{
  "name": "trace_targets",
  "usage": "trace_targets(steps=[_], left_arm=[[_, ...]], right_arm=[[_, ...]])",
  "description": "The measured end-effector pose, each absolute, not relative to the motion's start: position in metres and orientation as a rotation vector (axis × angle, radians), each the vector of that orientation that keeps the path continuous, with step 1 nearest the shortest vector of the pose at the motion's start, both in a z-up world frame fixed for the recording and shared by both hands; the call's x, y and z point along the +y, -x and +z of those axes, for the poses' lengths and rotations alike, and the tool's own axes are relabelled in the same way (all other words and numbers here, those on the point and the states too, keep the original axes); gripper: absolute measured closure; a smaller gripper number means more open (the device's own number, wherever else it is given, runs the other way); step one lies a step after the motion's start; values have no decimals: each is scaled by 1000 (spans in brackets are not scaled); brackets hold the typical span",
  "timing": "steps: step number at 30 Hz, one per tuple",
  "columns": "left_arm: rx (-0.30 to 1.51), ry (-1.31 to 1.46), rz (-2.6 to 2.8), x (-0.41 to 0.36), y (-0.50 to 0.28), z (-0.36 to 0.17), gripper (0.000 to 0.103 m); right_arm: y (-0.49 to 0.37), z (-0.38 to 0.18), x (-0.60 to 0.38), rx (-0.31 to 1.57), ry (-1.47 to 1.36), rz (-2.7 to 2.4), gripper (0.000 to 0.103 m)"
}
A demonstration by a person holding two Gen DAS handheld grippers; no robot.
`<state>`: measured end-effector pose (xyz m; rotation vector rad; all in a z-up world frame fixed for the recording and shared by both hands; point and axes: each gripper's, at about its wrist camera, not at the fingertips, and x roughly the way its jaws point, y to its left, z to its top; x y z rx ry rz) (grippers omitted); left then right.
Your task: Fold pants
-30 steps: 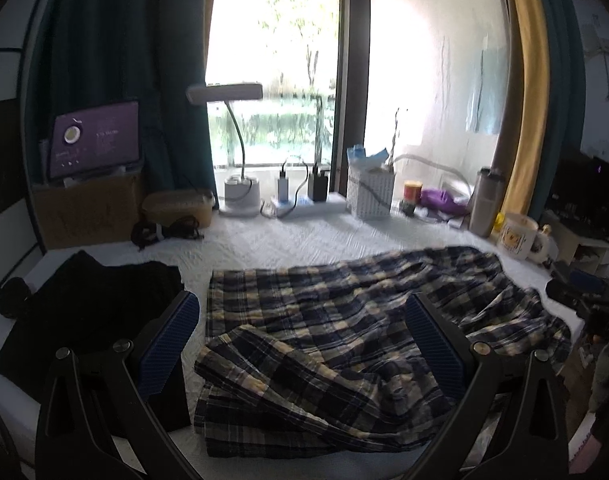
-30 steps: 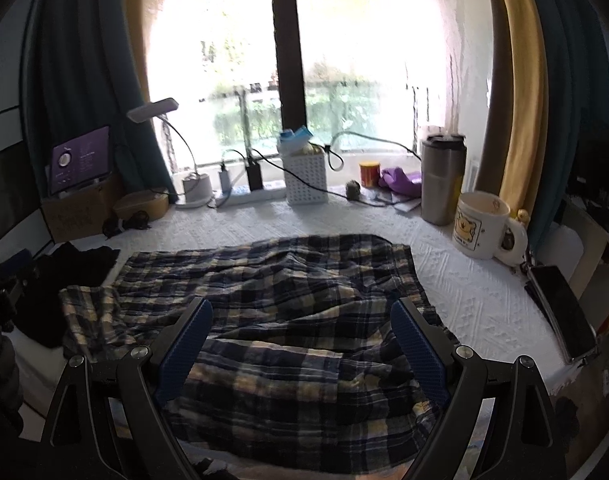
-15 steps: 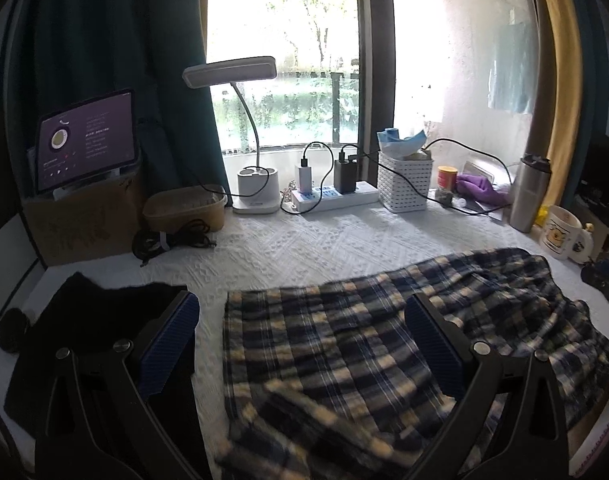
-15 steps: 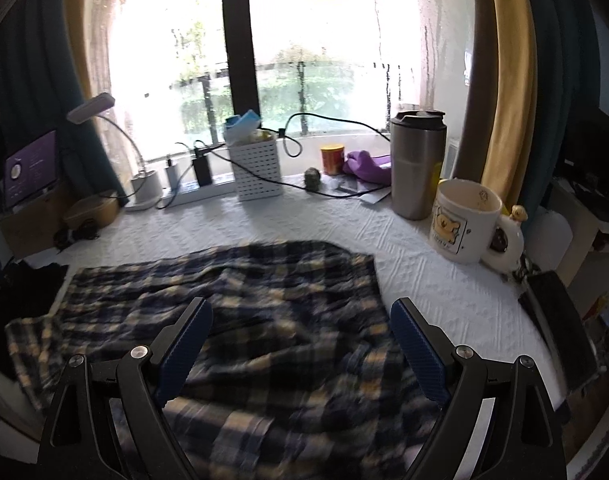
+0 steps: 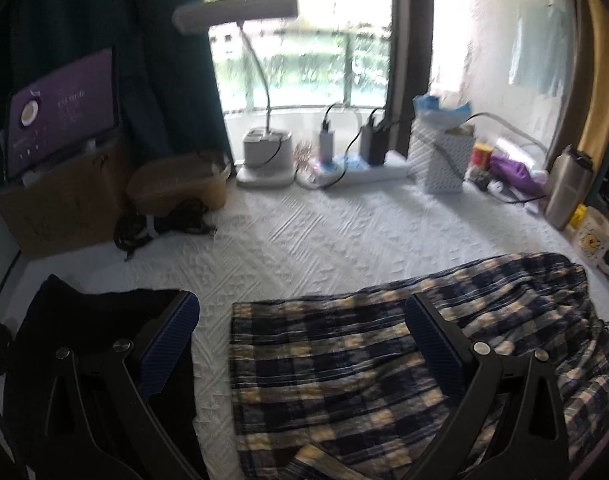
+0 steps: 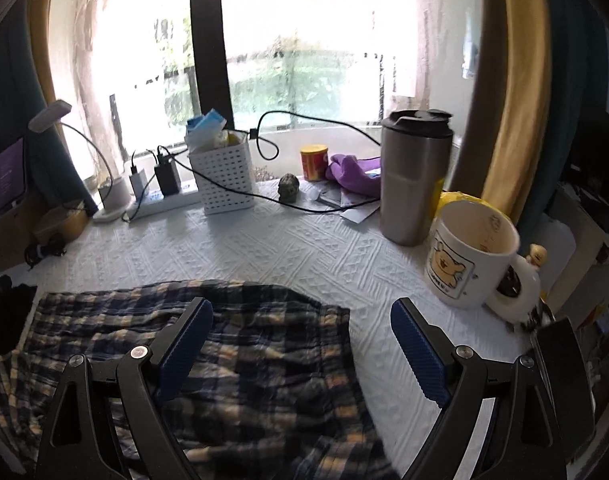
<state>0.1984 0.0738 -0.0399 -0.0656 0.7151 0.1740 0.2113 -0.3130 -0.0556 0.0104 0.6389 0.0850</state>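
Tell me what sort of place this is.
Probably a bedroom or home room: white textured bedspread by a curtained window, blue-and-cream plaid pants spread out, white bear mug nearby.

One plaid pants [image 5: 344, 364], one mug [image 6: 474, 254] (bear print), one tumbler [image 6: 414, 178]

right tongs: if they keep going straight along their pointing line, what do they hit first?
Likely the right edge of the plaid pants, or the bare white bedspread beside it. The open right tongs straddle that edge; depth is unclear.

Pants [image 5: 344, 364] right of garment [image 5: 84, 320]
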Motion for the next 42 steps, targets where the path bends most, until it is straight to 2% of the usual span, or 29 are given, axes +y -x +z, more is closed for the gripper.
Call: trace_targets(steps=[9,10,13,15,17,22,24,25,27,28,32,42], left_arm=[[891,57,169,113,-242,-73,2],[909,62,159,116,-246,-78,2],[1001,88,129,123,-260,-100,2],[1037,112,118,125,-264,-112,3],[1054,122,108,124,-264,-119,17],[1031,71,69,110,-259,-123,27],[1025,44,39,102,-259,-122,39],[1024,39,12,99,-257,-121,53],[1019,29,-18,92,-256,-118,74],[1019,25,-24,91,-257,-117,93],[982,31,-24,95,-257,-107,99],[808,18,-3,97,-283,-49,100]], right_arm=[[-258,-77,-330,735,9,113,13],[-263,-81,-332,752,-1,121,18],[-276,-97,-332,803,-26,152,24],[-281,-108,-329,841,-28,173,31],[-285,-118,-326,871,-32,196,36],[-290,-131,-320,904,-12,220,56],[-290,-132,-317,910,6,230,64],[-288,-132,-312,903,29,238,70],[-288,-130,-306,891,54,246,73],[-287,-129,-303,879,69,243,74],[-285,-118,-302,826,92,215,76],[-298,-79,-308,681,99,123,77]])
